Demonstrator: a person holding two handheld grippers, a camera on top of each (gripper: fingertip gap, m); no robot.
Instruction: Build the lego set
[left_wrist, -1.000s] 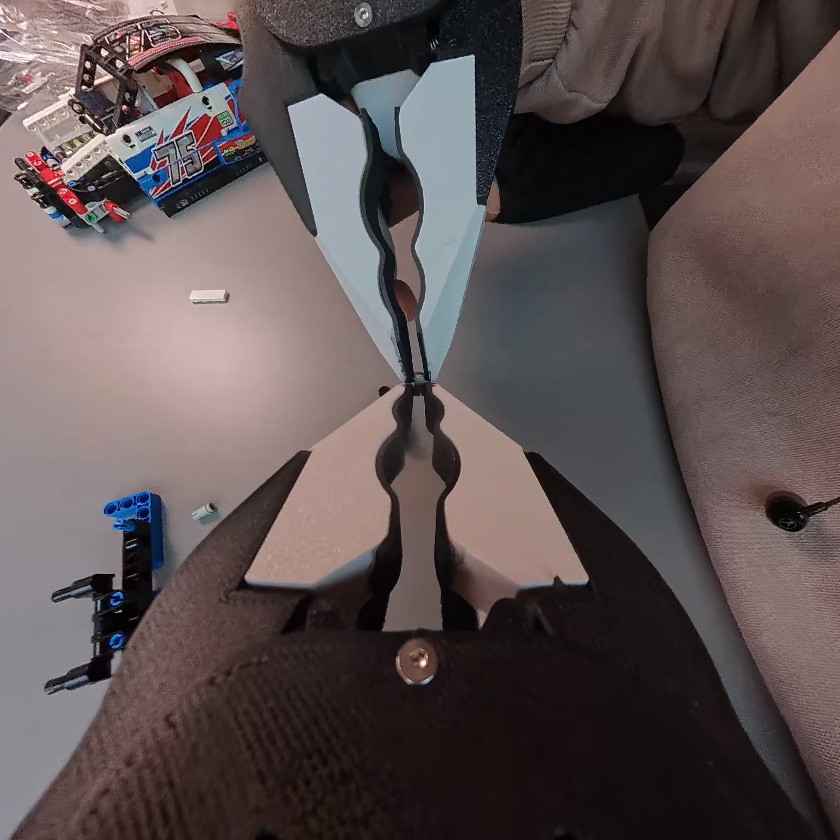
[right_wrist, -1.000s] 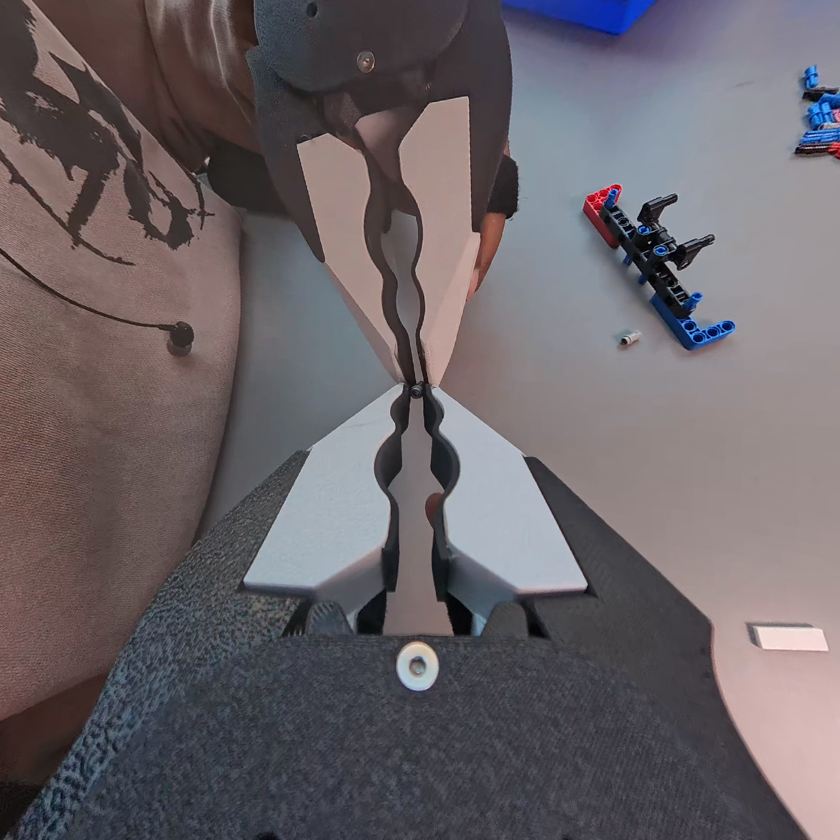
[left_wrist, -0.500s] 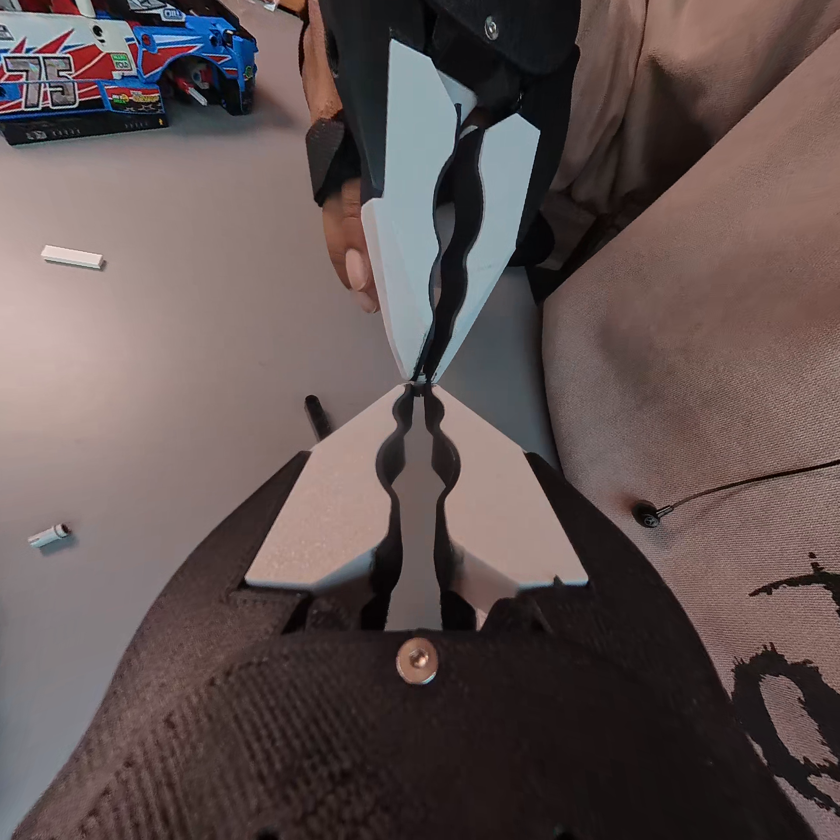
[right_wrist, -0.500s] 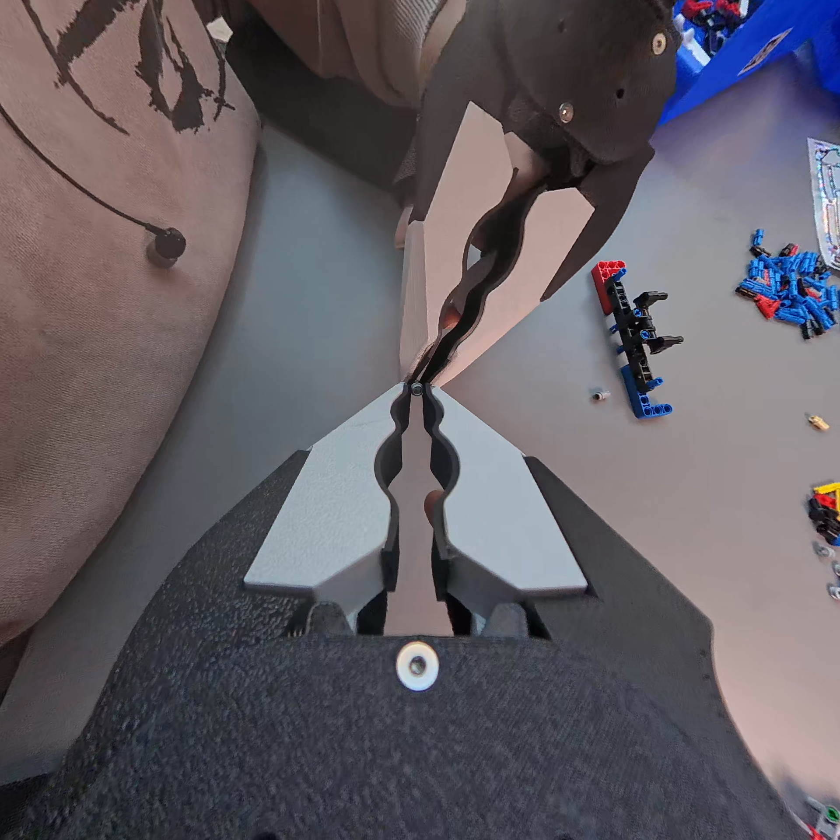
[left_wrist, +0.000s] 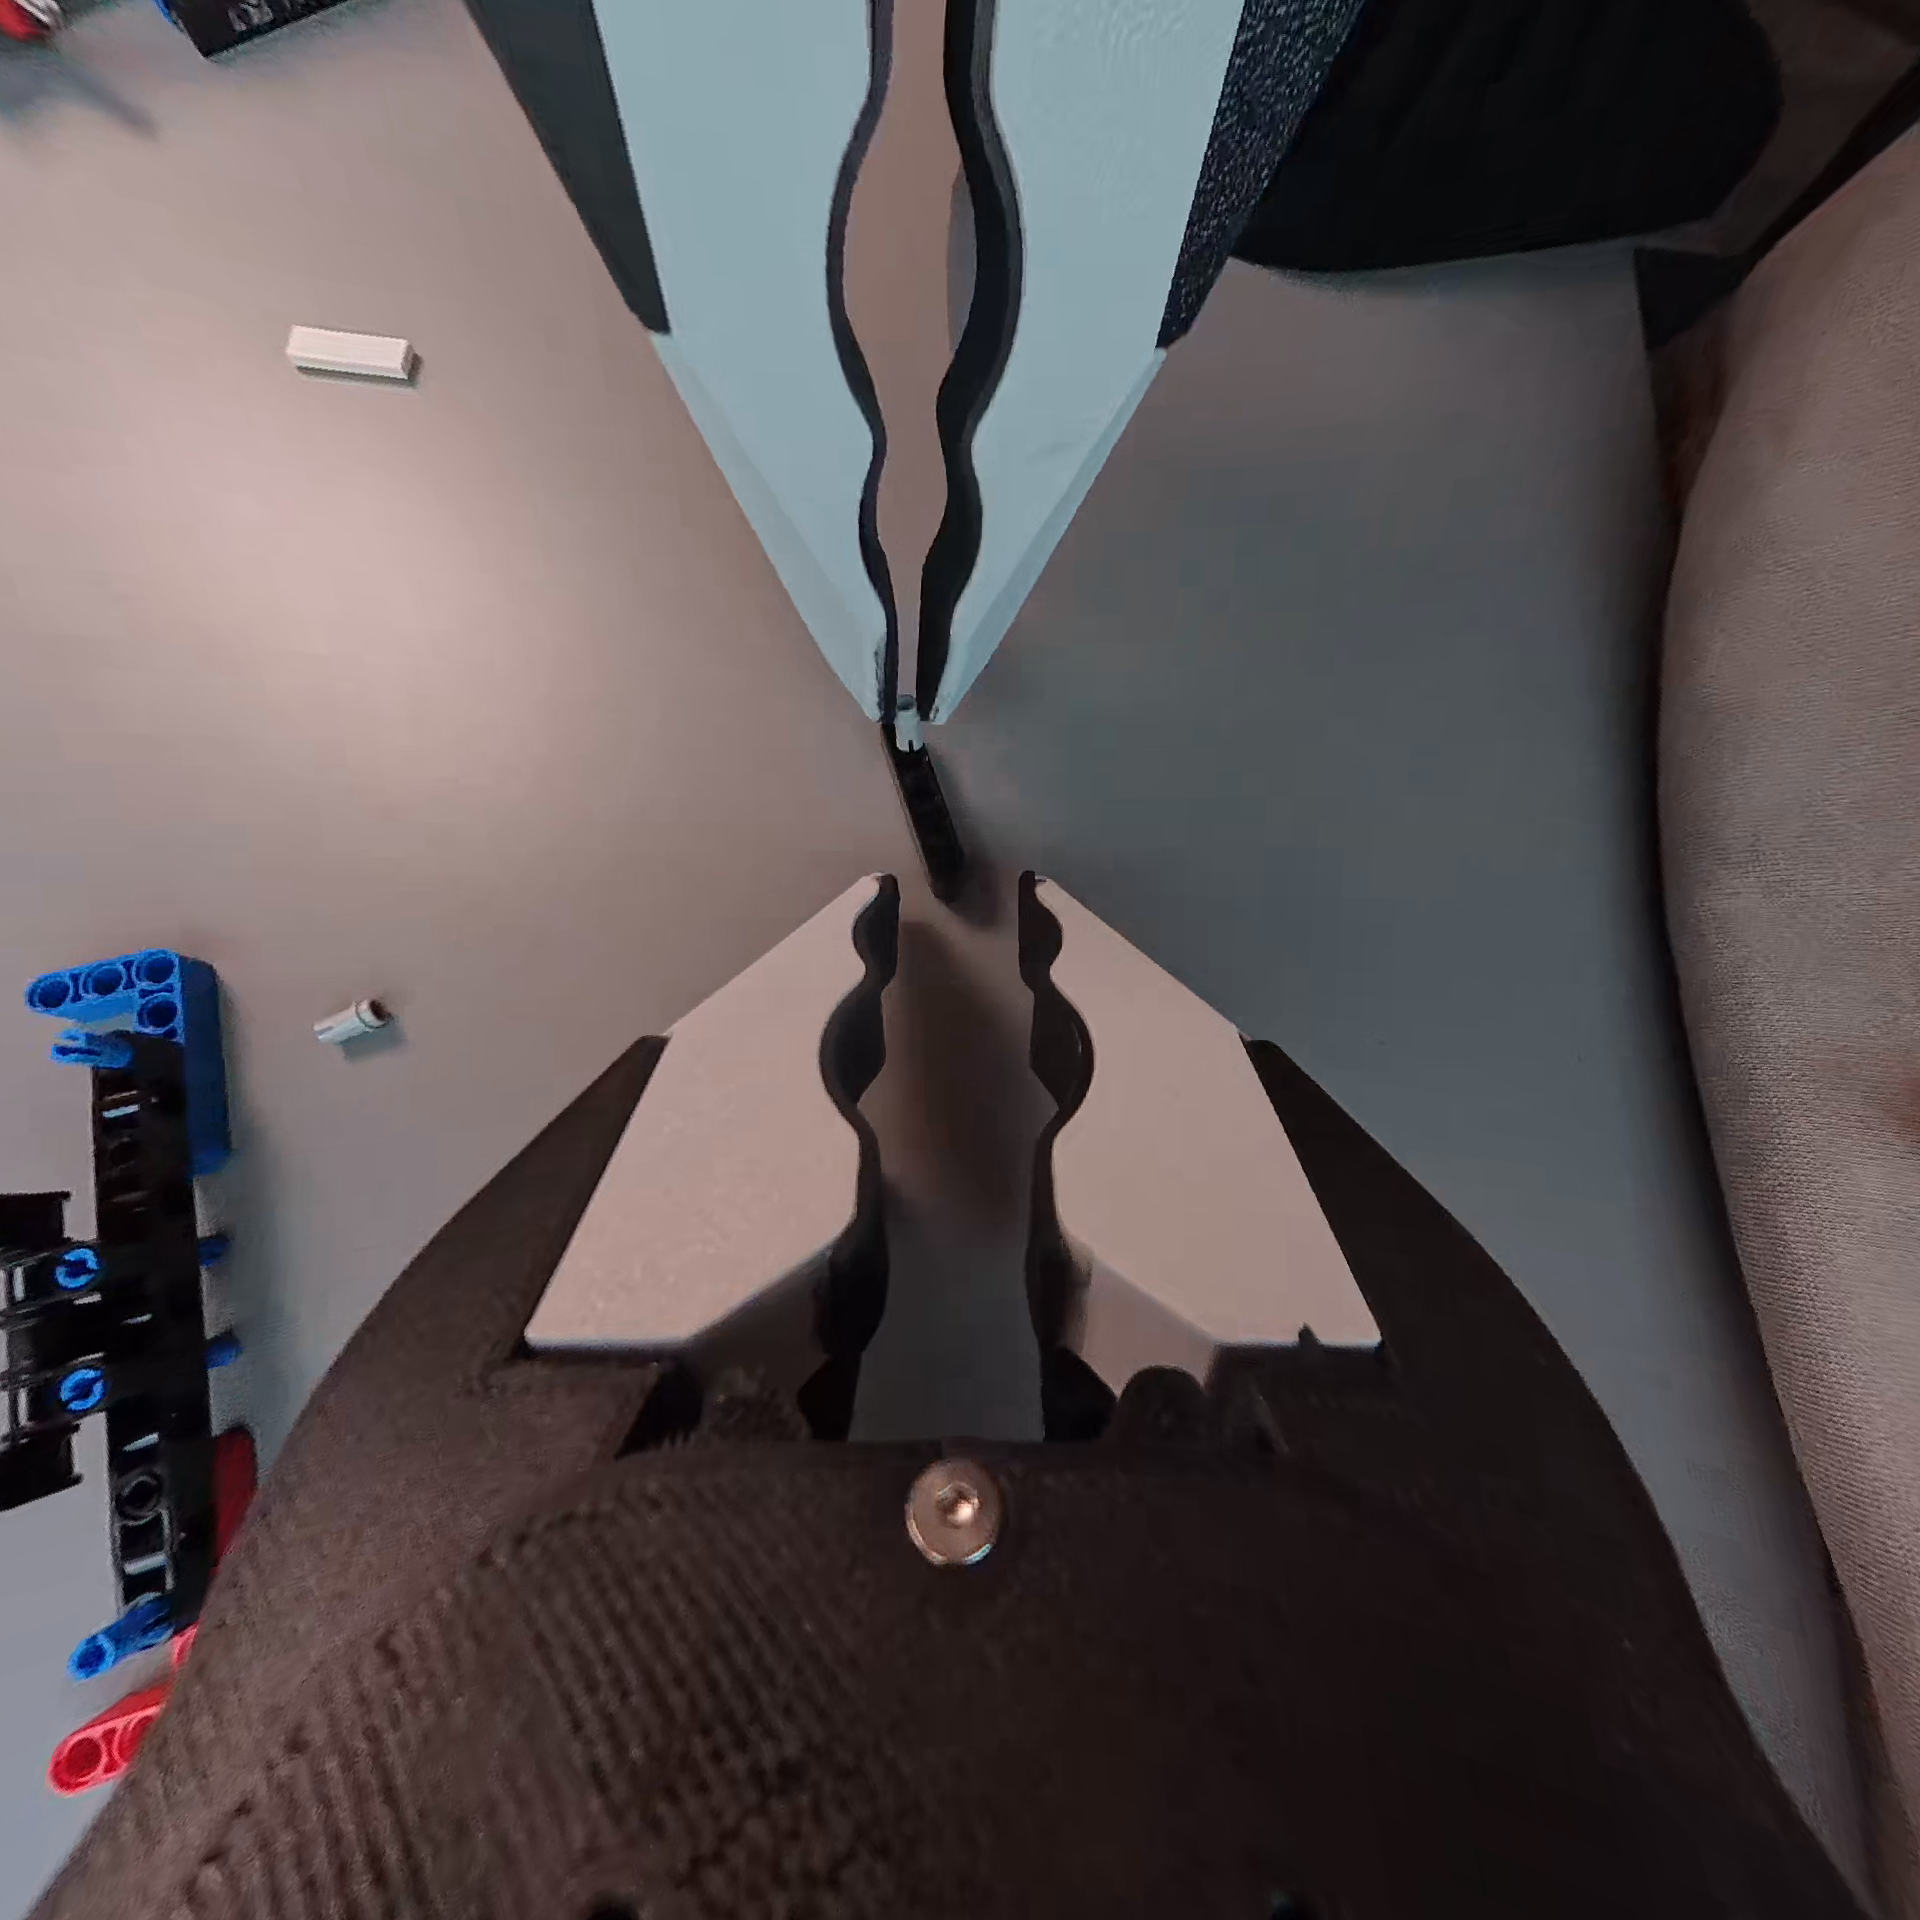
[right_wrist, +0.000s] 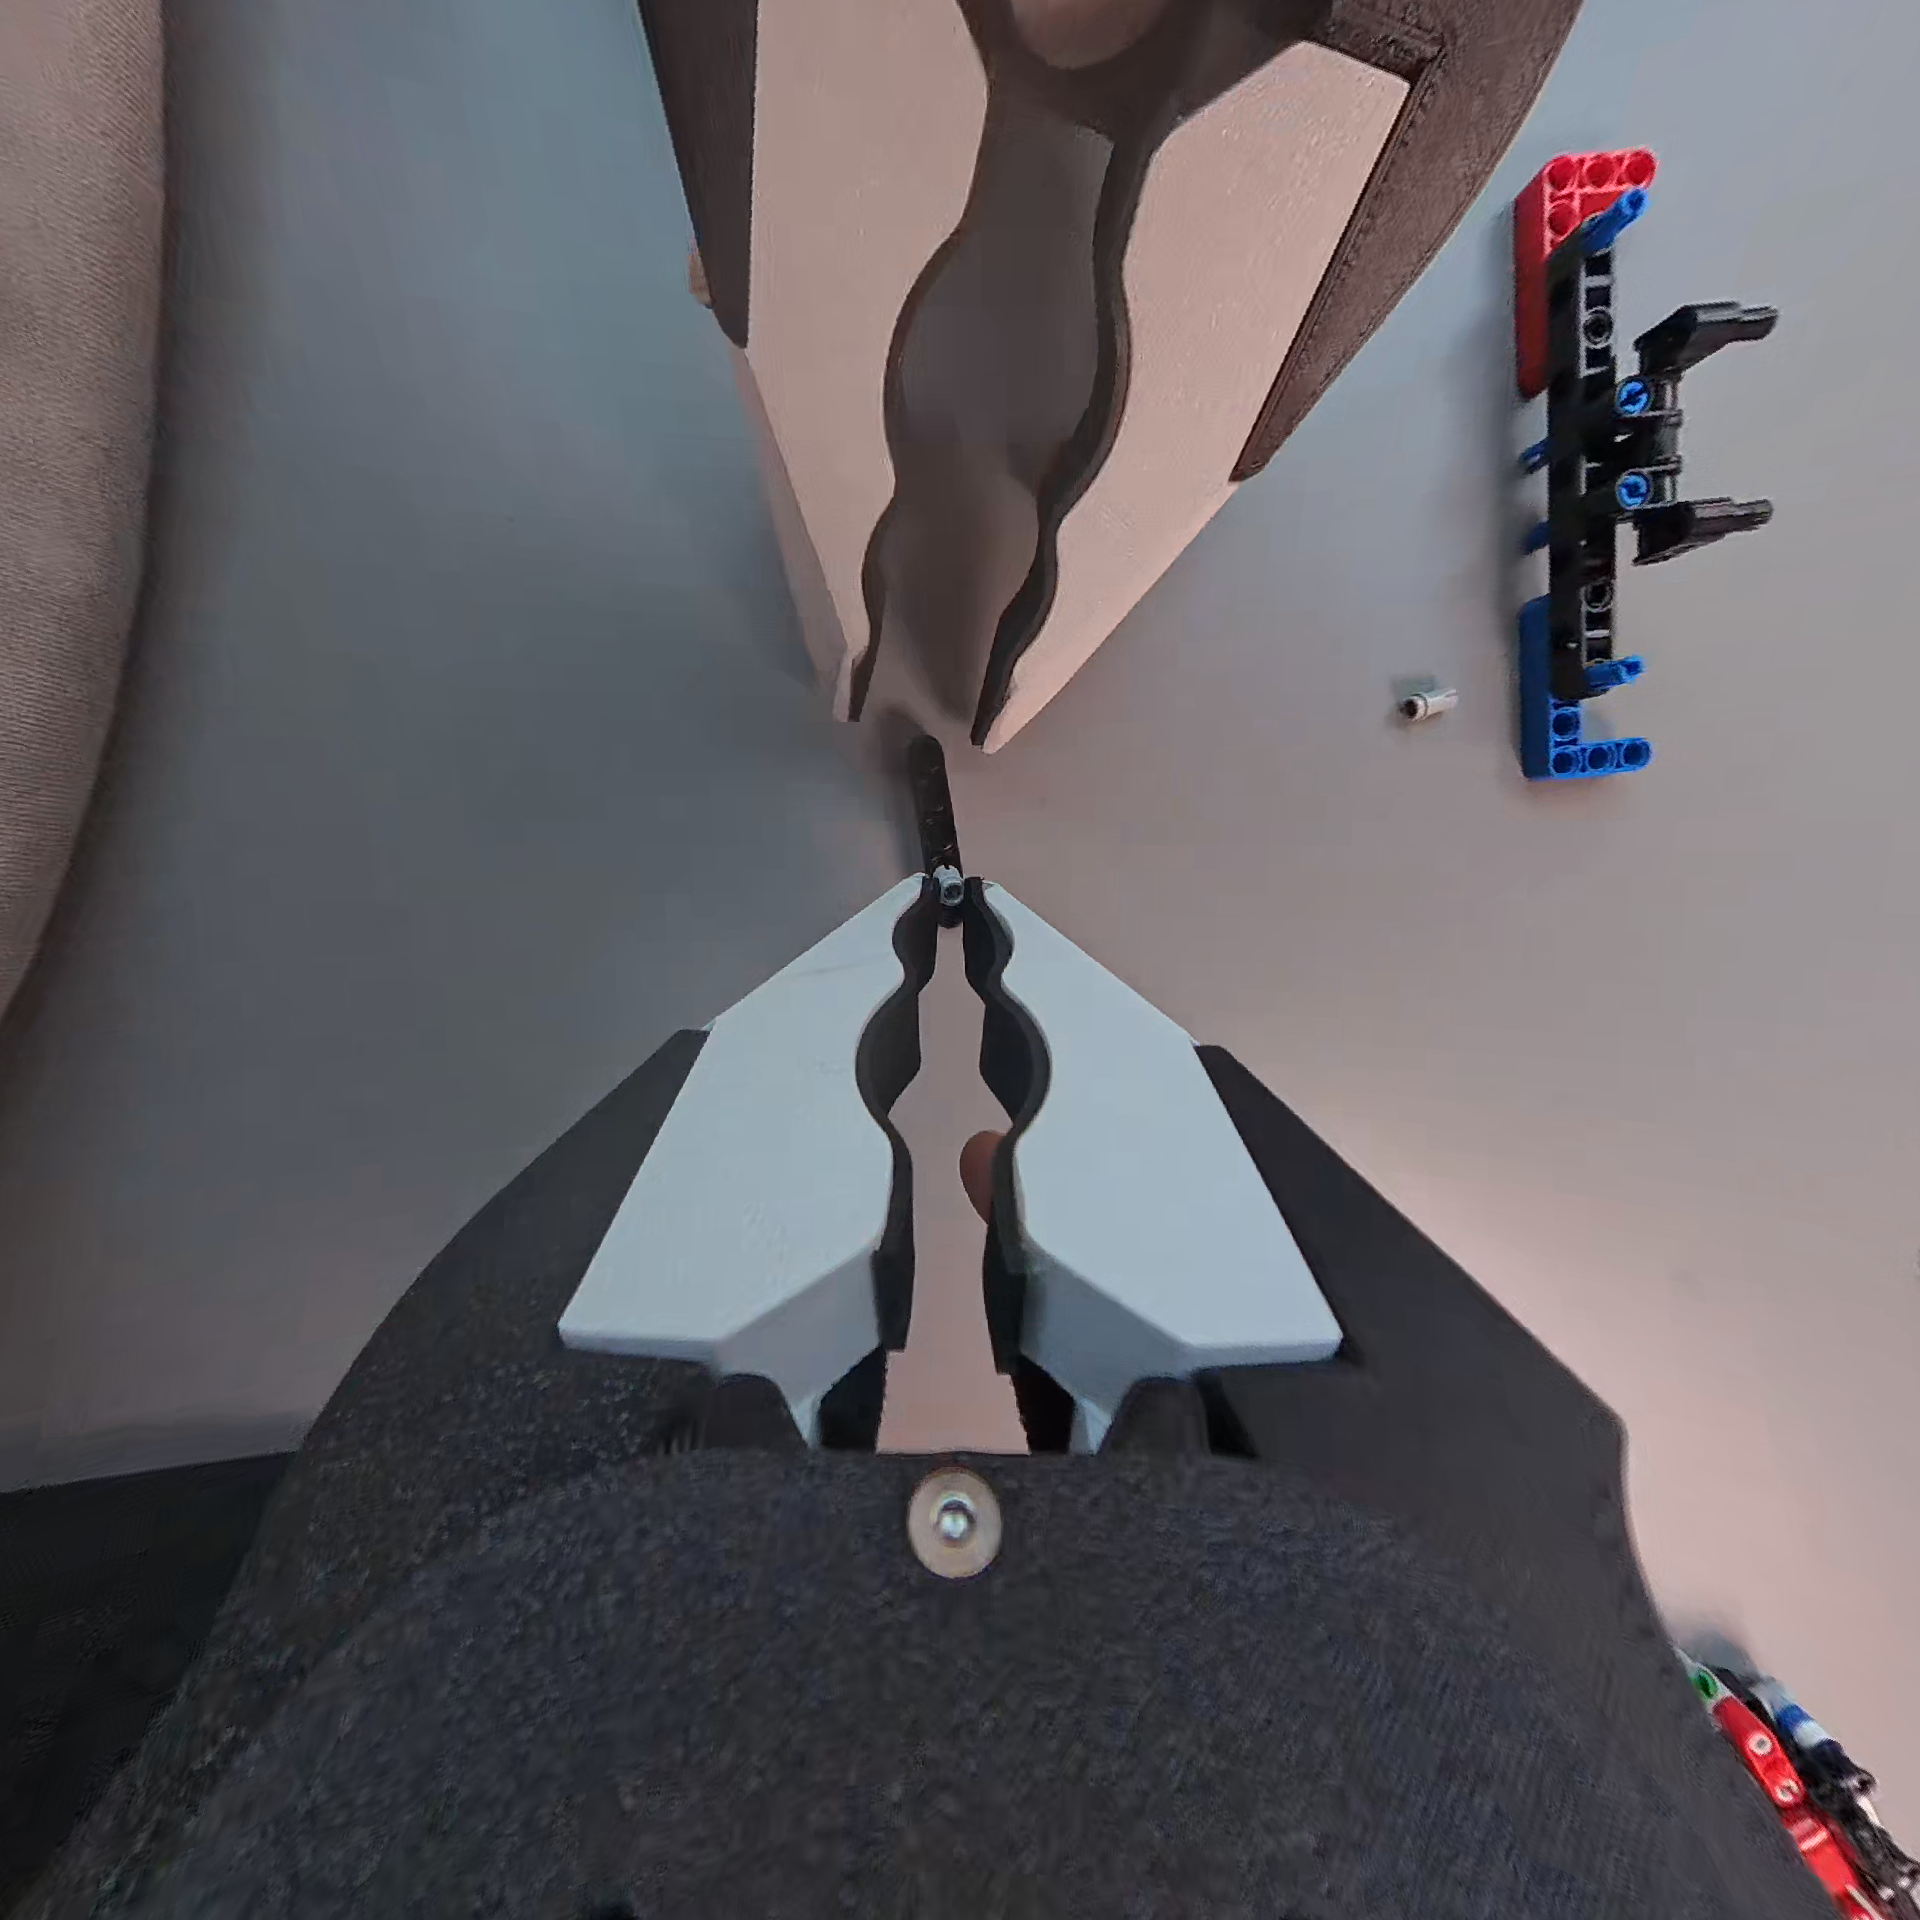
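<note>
Right claw (right_wrist: 948, 891) clamps pin on black beam (right_wrist: 932, 805); left claw (left_wrist: 954, 883) apart. Subassembly (right_wrist: 1595, 457) unfinished, much building left.

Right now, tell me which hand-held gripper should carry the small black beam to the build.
The right hand-held gripper. It is already shut on the light pin at the end of the black beam. The left hand-held gripper is open, its fingertips apart just short of the beam's free end.

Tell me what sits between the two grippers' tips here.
A short black beam, seen in both wrist views: the right gripper pinches its pin end, and its free end reaches the open left gripper.
</note>
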